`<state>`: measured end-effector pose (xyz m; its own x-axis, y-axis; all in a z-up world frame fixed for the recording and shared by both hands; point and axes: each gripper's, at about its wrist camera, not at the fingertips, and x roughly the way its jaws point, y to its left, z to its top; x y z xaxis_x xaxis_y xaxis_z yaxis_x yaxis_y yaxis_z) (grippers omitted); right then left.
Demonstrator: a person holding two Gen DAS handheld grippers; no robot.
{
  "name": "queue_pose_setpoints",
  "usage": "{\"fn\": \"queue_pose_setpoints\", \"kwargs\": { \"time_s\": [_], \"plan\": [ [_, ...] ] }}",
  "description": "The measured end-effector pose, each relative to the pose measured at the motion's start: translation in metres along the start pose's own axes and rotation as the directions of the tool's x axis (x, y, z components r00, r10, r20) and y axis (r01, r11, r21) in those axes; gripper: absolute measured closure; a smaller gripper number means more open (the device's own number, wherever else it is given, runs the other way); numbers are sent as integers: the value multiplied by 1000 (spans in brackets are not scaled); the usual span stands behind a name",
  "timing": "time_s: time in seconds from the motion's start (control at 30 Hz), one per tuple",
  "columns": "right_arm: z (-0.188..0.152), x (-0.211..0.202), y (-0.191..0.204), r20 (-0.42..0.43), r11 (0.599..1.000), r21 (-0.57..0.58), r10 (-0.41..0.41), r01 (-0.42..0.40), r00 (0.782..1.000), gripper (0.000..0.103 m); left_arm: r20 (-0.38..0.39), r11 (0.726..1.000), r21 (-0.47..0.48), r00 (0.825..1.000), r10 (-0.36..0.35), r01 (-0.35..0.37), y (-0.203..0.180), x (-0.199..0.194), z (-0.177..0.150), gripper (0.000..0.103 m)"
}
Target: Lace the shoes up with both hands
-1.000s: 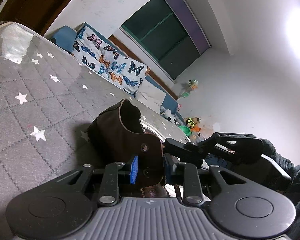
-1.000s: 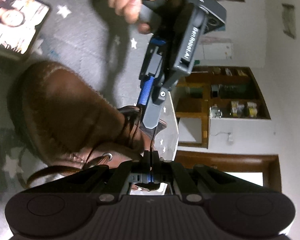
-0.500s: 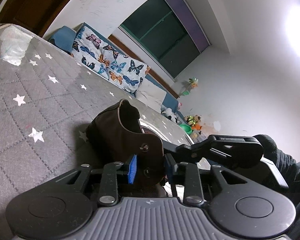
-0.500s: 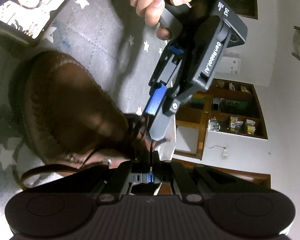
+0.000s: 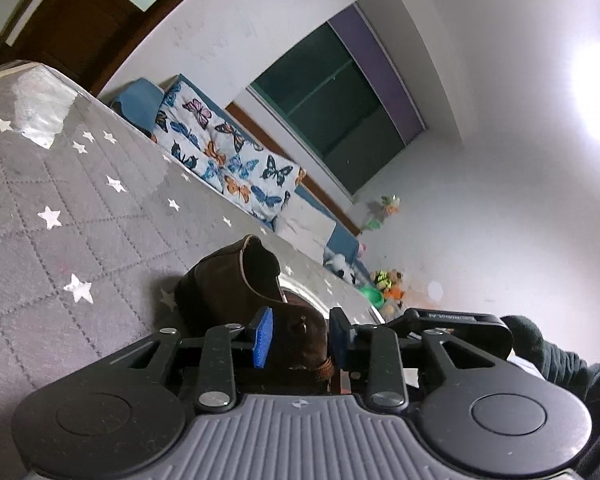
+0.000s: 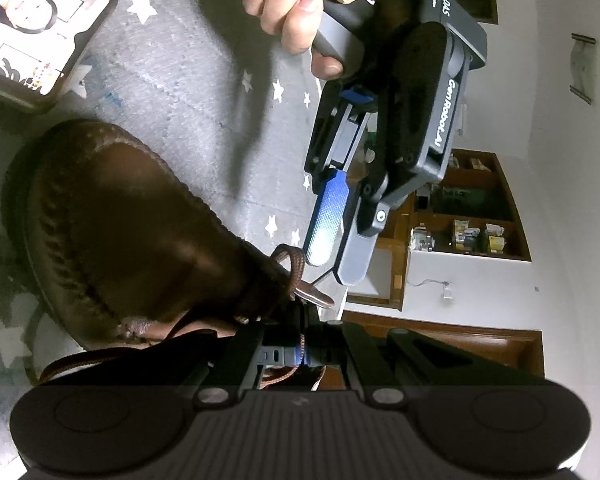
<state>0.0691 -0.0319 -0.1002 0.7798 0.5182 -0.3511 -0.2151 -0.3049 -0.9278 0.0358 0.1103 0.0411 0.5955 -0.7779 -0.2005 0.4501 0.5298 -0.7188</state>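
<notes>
Lace work is under way on a brown leather ankle boot [image 6: 132, 232] lying on the grey quilted star-printed mattress [image 5: 52, 208], well in from its edges, with a phone in a dark case [image 6: 40, 36] near its toe. The right gripper [image 6: 300, 354] has its jaws pinched together on the brown braided shoelace [image 6: 290, 268], which loops up by the top eyelets. The left gripper [image 5: 300, 340], held in a bare hand [image 6: 304, 8], stands spread with its blue-padded fingers [image 6: 326, 220] either side of the boot's upper edge and has nothing in its grasp. By my reading the cord is being fed or drawn at an upper eyelet. To do that well, keep the lace taut and short in the right jaws, and let the left claw steady the flap without trapping the loop.
</notes>
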Motion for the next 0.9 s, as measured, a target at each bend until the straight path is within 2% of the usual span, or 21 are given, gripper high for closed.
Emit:
{"fn": "queue_pose_setpoints", "kwargs": {
  "time_s": [0.23, 0.33, 0.6, 0.73, 0.9],
  "plan": [
    [3, 0, -6, -6, 1000, 15, -9, 10, 1000, 102, 37, 998, 57, 999, 22, -24, -18, 23, -5, 93],
    [4, -2, -7, -10, 1000, 23, -15, 15, 1000, 102, 42, 994, 74, 996, 74, -76, -26, 31, -5, 99],
    [3, -12, -8, -38, 998, 40, -42, 44, 998, 100, 84, 979, 102, 982, 168, -176, -38, 37, -1, 100],
    [2, -17, -8, -53, 997, 49, -56, 58, 997, 92, 117, 961, 135, 967, 227, -242, -47, 32, 1, 101],
    [4, -33, -17, -81, 990, 120, -69, 78, 994, 68, 178, 924, 191, 938, 299, -331, -59, 27, 3, 101]
  ]
}}
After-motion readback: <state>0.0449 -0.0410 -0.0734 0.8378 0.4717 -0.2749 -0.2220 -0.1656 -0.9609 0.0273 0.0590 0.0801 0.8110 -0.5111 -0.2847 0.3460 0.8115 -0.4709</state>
